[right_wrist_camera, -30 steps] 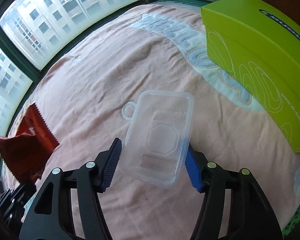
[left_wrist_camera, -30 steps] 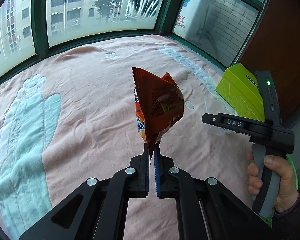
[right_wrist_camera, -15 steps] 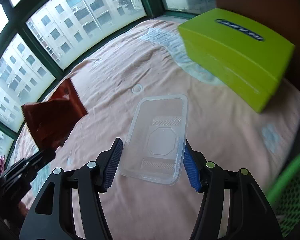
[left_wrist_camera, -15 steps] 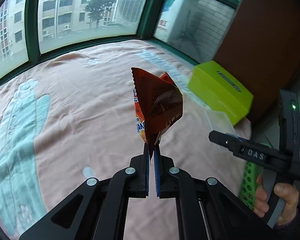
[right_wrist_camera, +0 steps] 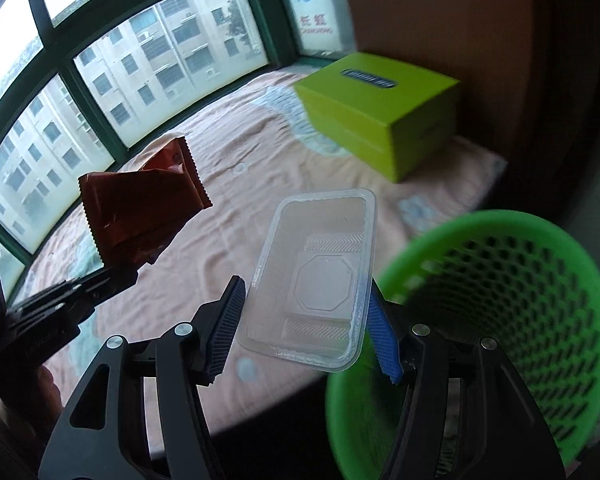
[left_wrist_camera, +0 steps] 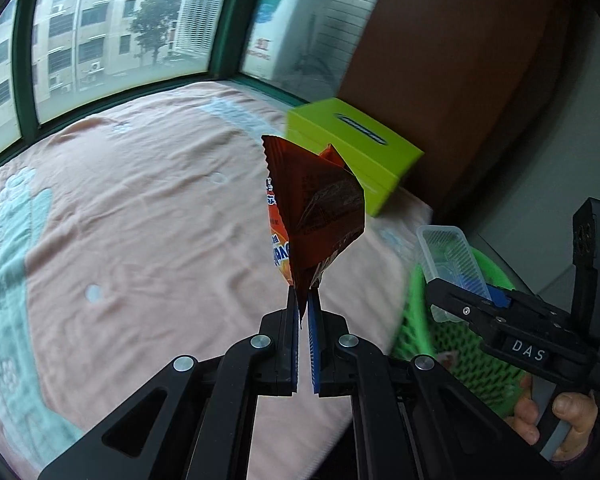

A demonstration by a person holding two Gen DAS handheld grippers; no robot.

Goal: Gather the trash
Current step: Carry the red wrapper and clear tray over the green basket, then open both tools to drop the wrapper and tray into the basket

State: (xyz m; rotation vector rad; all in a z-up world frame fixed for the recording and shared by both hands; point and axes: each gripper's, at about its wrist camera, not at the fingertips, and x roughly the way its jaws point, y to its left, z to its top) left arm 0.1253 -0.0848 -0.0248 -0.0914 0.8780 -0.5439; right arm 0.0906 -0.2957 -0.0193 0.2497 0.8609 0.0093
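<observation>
Green-framed windows wrap a pink blanket bearing a lime box. Off its edge stands a green mesh basket. Left gripper pinches an orange snack wrapper; right gripper clamps a clear plastic tray beside the basket.

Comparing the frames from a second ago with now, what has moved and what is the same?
Both grippers have swung away from the window side toward the green mesh basket, which was out of sight before and now sits beside the bed's edge. The left gripper stays shut on the orange snack wrapper, the right gripper on the clear plastic tray. The lime-green box has not moved.
</observation>
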